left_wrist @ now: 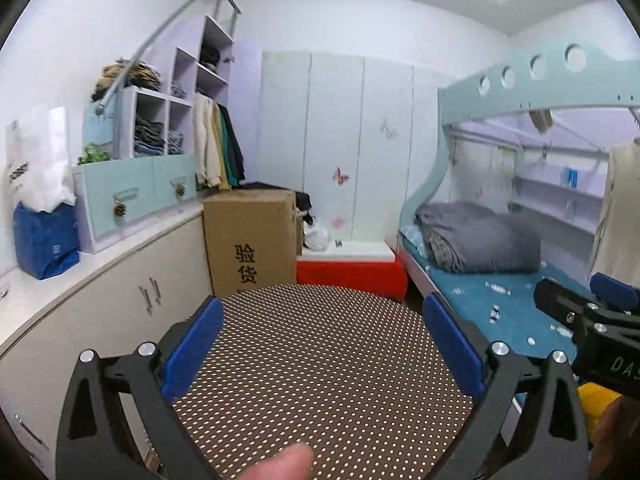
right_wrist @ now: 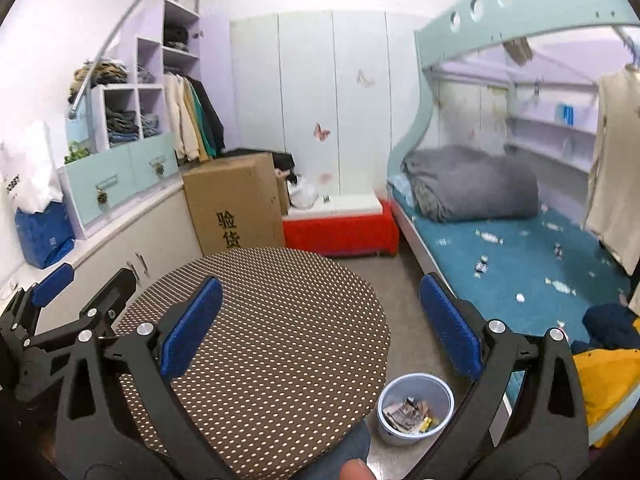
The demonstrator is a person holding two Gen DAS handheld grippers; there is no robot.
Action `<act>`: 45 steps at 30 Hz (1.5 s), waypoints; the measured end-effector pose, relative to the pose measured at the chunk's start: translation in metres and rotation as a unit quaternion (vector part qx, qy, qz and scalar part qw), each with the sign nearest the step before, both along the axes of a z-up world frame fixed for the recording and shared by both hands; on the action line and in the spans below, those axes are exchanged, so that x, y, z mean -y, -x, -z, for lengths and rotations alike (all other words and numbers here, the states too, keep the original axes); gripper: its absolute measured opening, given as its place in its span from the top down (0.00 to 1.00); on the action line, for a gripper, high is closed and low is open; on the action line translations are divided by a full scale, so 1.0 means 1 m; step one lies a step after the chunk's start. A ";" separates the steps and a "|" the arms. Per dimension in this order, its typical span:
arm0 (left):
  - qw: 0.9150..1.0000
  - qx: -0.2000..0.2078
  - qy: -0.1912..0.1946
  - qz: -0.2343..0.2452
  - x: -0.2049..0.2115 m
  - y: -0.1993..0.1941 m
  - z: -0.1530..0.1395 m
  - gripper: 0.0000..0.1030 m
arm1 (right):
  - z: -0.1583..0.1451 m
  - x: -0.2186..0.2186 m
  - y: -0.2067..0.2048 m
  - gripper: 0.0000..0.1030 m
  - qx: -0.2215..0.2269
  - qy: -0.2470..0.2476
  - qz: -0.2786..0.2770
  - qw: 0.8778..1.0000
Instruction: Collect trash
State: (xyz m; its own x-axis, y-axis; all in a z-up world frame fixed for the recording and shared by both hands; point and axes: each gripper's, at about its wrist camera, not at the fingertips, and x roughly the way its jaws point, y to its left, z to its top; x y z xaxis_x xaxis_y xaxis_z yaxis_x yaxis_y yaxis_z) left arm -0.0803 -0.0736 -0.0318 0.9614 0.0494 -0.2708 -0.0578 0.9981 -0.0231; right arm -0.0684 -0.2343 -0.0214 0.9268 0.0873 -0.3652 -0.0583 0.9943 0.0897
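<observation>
Home bedroom, bunk bed [right_wrist: 500, 248], wardrobe [right_wrist: 320, 100], hanging clothes [right_wrist: 192, 120]

Each hand-held tool is showing a black frame with triangular cut-outs, silver screw heads at its joints and ribbed blue pads on both fingers: the left tool [left_wrist: 322, 346] and the right tool [right_wrist: 320, 330]. White lettering is showing on the right tool's black body at the left wrist view's right edge.
</observation>
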 end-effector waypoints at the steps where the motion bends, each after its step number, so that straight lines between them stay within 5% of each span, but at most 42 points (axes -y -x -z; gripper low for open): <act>1: 1.000 0.006 -0.002 -0.004 -0.001 0.008 -0.002 0.04 | -0.002 -0.001 0.007 0.06 0.006 -0.001 -0.001 1.000; 15: 0.999 0.038 -0.013 -0.003 -0.001 0.074 -0.015 0.04 | -0.017 -0.010 0.071 0.06 0.064 0.007 0.019 0.998; 45: 0.999 0.036 -0.010 -0.012 -0.001 0.073 -0.014 0.04 | -0.013 -0.012 0.073 0.06 0.067 0.014 0.021 0.997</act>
